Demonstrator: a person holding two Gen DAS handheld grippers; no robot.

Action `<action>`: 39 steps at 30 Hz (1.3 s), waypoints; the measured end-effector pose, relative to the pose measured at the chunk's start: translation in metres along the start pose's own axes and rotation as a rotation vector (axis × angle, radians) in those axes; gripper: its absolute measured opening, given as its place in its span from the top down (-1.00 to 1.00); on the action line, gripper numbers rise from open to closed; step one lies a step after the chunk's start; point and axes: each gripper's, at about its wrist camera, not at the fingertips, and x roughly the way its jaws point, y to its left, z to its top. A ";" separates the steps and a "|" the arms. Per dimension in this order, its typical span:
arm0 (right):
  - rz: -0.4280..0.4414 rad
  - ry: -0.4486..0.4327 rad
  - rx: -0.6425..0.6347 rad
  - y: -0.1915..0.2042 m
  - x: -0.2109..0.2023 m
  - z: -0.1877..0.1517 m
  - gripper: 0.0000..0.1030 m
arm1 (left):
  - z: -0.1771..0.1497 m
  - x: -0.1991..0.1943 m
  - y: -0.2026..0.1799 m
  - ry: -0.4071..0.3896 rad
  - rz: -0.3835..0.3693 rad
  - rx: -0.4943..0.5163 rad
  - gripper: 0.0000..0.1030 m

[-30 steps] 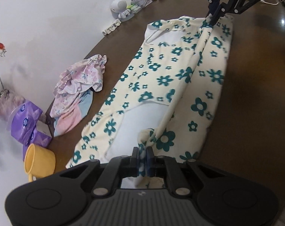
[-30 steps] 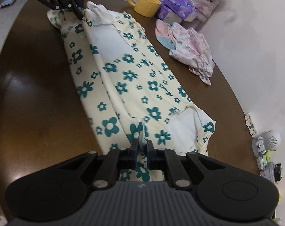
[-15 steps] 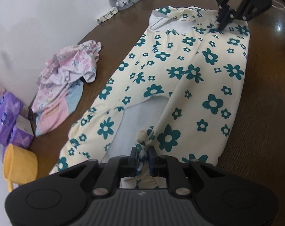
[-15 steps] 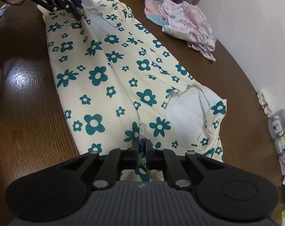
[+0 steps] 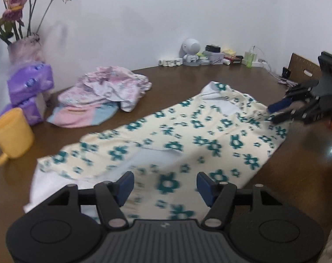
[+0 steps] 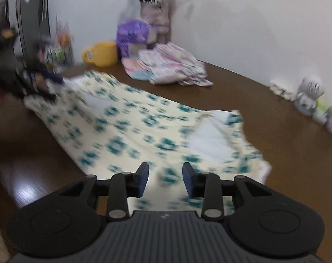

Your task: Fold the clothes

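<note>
We see the floral garment [image 5: 187, 144] lying folded lengthwise ahead of both tongs; left gripper [image 5: 164, 185] and right gripper [image 6: 164, 179] are opening, holding nothing; crosswise folds remain.

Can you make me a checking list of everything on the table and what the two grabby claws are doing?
Surface: dark brown wooden table, glossy.
Job's things: cream garment with teal flowers lying spread on the table, one side folded over.
Clutter: pink clothes pile, yellow mug, purple tissue packs, vase of flowers, small white robot toy, small items along the wall.
Grippers: left gripper jaws opening, nothing pinched; right gripper jaws opening, nothing pinched; both over the garment.
Cables: white cable at the far corner.
Surroundings: white wall.
</note>
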 end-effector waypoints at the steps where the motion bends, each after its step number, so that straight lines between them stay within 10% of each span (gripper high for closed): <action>1: -0.007 -0.005 -0.001 0.008 0.004 -0.001 0.28 | -0.001 0.002 -0.003 -0.003 0.014 0.003 -0.21; 8: -0.059 -0.029 0.042 0.018 0.019 -0.005 0.19 | -0.003 -0.013 0.023 -0.043 0.098 -0.084 -0.39; 17: -0.129 -0.053 0.117 0.018 0.027 -0.010 0.00 | 0.001 0.021 0.065 0.068 -0.083 -0.132 -0.39; 19: -0.148 -0.056 0.125 0.010 0.025 -0.008 -0.15 | 0.000 0.026 0.068 0.090 -0.128 -0.119 -0.26; 23: -0.139 -0.044 0.152 -0.008 0.027 -0.002 -0.27 | -0.002 0.034 0.066 0.167 -0.208 -0.089 0.86; 32: 0.098 0.044 -0.040 0.008 0.051 0.030 -0.27 | -0.008 0.009 0.050 0.212 -0.224 -0.002 0.83; 39: 0.168 0.176 -0.134 -0.002 0.086 0.044 -0.23 | -0.005 0.025 0.057 0.187 -0.211 -0.063 0.04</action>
